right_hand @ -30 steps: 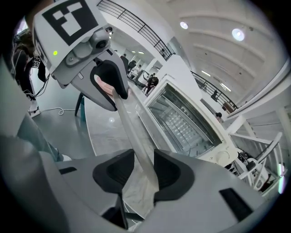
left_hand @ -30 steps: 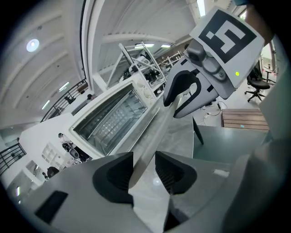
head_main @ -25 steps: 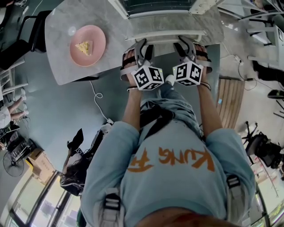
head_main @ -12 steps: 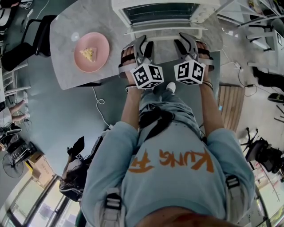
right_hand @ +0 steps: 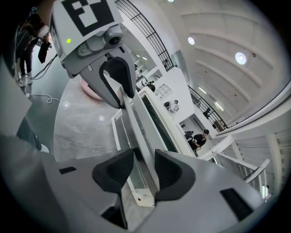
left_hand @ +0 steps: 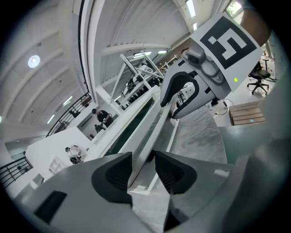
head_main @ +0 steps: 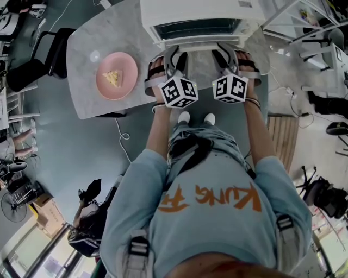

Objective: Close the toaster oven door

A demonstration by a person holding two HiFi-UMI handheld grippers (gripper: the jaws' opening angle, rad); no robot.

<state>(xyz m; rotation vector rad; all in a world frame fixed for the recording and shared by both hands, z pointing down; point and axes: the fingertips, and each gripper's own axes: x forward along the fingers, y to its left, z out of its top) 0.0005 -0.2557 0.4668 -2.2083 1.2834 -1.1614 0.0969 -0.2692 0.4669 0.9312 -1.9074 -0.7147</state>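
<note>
From the head view, the toaster oven point(head_main: 196, 12) sits at the far edge of the marble surface point(head_main: 109, 38), straight ahead of the person. Its door point(head_main: 196, 28) is part-way up and leans back toward them. The handle point(head_main: 198, 47) runs left to right across the front. The left gripper point(head_main: 174, 54) and right gripper point(head_main: 227, 53) reach it side by side, one toward each end, neither nearer than the other. A pink plate point(head_main: 117, 82) with a bit of food lies well off to the left, out of the way.

In the left gripper view, the jaws stand partly apart with the white handle between them. It runs away up and to the right, to where the other gripper has it too. One pad sits against it. A thin dark line by the other pad makes me unsure it presses, but it looks like a hold.

In the right gripper view, the jaws are likewise partly apart and the handle fills the gap pad to pad, a firm hold I'd say. The door's glass lies just beyond.

So the oven's mouth lies ahead of and above both jaws. To close it, I'd expect both ends of the handle to go up and away from the person together, kept level.
</note>
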